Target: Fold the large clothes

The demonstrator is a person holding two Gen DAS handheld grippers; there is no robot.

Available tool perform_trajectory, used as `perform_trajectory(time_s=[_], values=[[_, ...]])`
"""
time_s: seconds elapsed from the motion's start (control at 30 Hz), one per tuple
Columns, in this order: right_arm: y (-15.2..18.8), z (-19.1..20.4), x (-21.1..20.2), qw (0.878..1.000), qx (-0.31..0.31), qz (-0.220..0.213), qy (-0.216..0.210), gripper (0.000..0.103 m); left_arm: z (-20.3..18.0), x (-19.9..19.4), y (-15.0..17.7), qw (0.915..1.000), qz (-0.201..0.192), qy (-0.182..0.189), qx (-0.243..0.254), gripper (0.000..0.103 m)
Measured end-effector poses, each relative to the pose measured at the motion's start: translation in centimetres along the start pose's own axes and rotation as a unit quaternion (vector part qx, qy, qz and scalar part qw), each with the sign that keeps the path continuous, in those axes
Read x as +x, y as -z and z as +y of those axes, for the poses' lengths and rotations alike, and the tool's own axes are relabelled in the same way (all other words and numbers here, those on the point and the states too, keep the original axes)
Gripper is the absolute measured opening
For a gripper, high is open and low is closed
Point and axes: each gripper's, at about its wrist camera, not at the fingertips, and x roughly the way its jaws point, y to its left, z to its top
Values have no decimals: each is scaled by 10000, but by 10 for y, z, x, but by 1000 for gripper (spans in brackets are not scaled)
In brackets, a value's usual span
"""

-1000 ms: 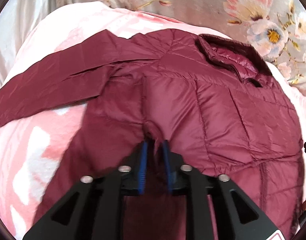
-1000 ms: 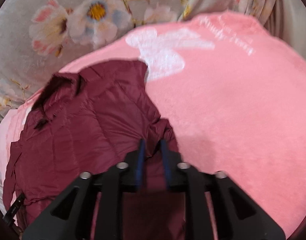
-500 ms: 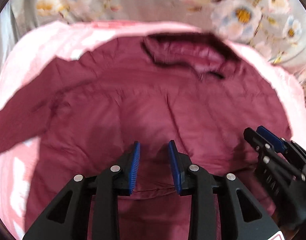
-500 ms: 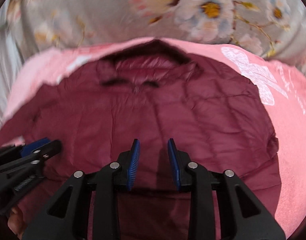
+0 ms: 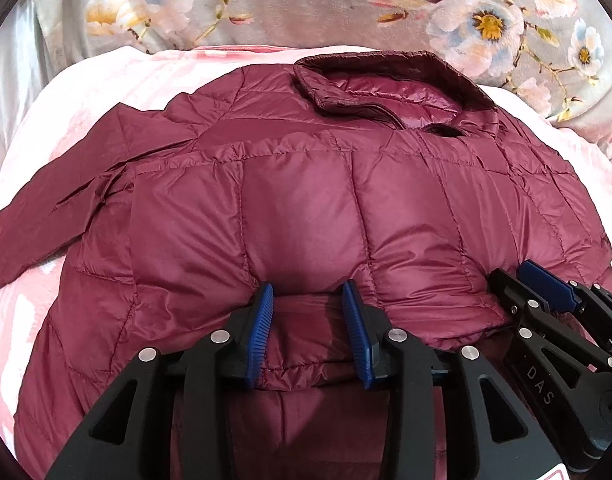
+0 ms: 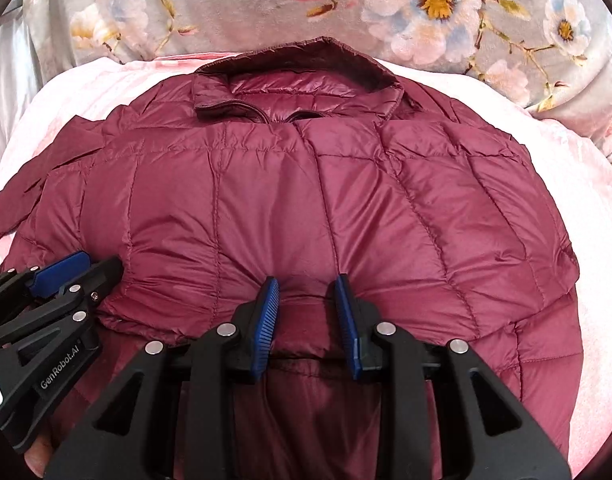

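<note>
A maroon quilted puffer jacket [image 5: 306, 184] lies on a pink blanket, collar [image 5: 386, 84] at the far side; it also shows in the right wrist view [image 6: 306, 200]. Its bottom part is folded up over the body, and the hem edge runs between my grippers. My left gripper [image 5: 308, 300] is open, its blue pads resting either side of the hem fold. My right gripper [image 6: 306, 292] is open too, over the same folded edge. One sleeve [image 5: 58, 208] stretches out to the left. Each gripper shows in the other's view, the right one [image 5: 546, 292] and the left one [image 6: 62, 268].
The pink blanket [image 5: 86, 92] covers the bed around the jacket. Grey floral fabric [image 6: 426, 8] lies beyond the collar. Blanket shows to the right of the jacket [image 6: 594, 300].
Both grippers carried the hem up toward the collar, then opened and let go. The jacket's lower part now lies folded over its body. The views have steadied.
</note>
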Motion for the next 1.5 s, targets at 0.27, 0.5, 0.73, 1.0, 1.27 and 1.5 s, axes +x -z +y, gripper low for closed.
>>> perform_trajectory(time_s=[0.27, 0.5, 0.73, 1.0, 1.27, 1.5], values=[[-1, 1, 1, 10000, -24, 18, 46, 28, 9, -5, 0, 9991, -72, 342, -243, 50], [3, 10, -2, 9991, -246, 2, 337, 29, 99, -56, 20, 9870, -18, 693, -1450, 60], [3, -6, -7, 9998, 176, -47, -72, 29, 290, -98, 47, 9469, -154, -396, -3186, 67], [20, 2, -50, 9987, 476, -170, -36, 39, 435, -86, 73, 8899, 149, -951, -4458, 67], [43, 0, -87, 9983, 487, -323, -86, 47, 416, -80, 28, 9038, 6, -594, -4238, 0], [49, -19, -103, 9974, 576, -439, 1, 52, 246, -150, -74, 9723, -1034, -208, -2087, 0]])
